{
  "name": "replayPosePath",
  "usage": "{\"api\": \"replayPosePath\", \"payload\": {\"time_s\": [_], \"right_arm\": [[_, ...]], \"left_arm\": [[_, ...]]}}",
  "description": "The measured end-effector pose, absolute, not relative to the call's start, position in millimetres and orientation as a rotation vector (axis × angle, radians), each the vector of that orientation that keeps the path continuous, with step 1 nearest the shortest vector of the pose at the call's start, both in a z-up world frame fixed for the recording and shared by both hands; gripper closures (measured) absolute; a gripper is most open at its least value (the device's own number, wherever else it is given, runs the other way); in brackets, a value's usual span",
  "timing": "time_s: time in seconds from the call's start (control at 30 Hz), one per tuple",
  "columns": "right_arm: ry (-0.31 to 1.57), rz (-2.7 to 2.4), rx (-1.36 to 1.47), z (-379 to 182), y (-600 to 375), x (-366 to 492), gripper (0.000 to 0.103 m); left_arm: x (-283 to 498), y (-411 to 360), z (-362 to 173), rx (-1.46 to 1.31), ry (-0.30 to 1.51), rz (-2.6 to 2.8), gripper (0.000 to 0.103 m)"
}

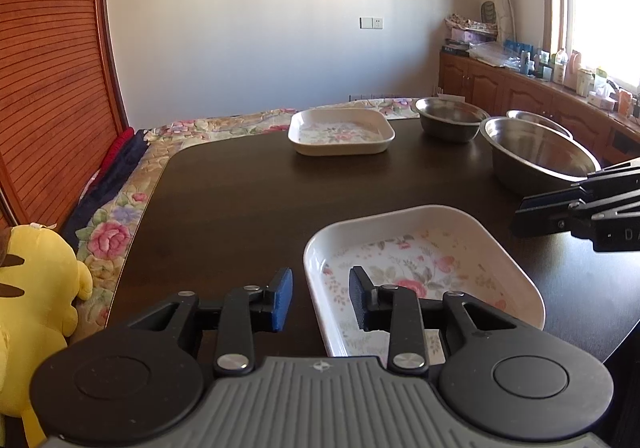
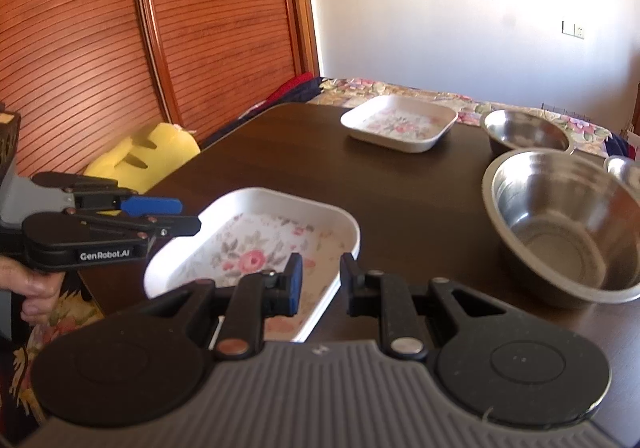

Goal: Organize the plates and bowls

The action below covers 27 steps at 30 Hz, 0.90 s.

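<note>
While both tongs straddle opposite rims of the near floral plate (image 1: 420, 260) at the table's (image 1: 240, 199) near edge, left gripper (image 1: 320, 298) gapes narrow, pads off the rim; right gripper (image 2: 320, 284) narrow too, grip on rim unclear. Risk: one-sided lift tilts plate, which slides off the edge or hits the steel bowl (image 2: 568, 224) w/ right tongs.

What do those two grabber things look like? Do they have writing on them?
Both are black, with a ribbed grey body and round black discs. The left gripper has one blue pad and one black pad, and white "GenRobot.AI" lettering on its side. The right gripper looks the same.
</note>
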State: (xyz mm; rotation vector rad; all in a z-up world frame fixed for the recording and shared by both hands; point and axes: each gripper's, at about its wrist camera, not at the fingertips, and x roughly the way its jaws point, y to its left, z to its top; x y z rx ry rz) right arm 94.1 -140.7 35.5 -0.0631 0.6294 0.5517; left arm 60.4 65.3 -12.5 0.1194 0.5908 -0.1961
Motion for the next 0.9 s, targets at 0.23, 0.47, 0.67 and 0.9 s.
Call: {"api": "replayPosePath", "payload": {"time_s": [0.23,0.47,0.67,0.9], "right_arm": [[0.601,0.533,-0.056,50,-150,106,0.080],[0.574,0.512,-0.071,65,-152,124,0.080],[0.576,0.503,-0.080,75,-151,145,0.079],[0.604,0.489,-0.101,83,-142,183,0.073]], "left_arm": [[68,64,-2,0.121,0.571,-0.208,0.054],[88,62,14,0.123,0.548,-0.234,0.042],[117,63,29,0.120,0.537,-0.260,0.038],[157,66,38,0.134,0.528,-0.277,0.032]]}}
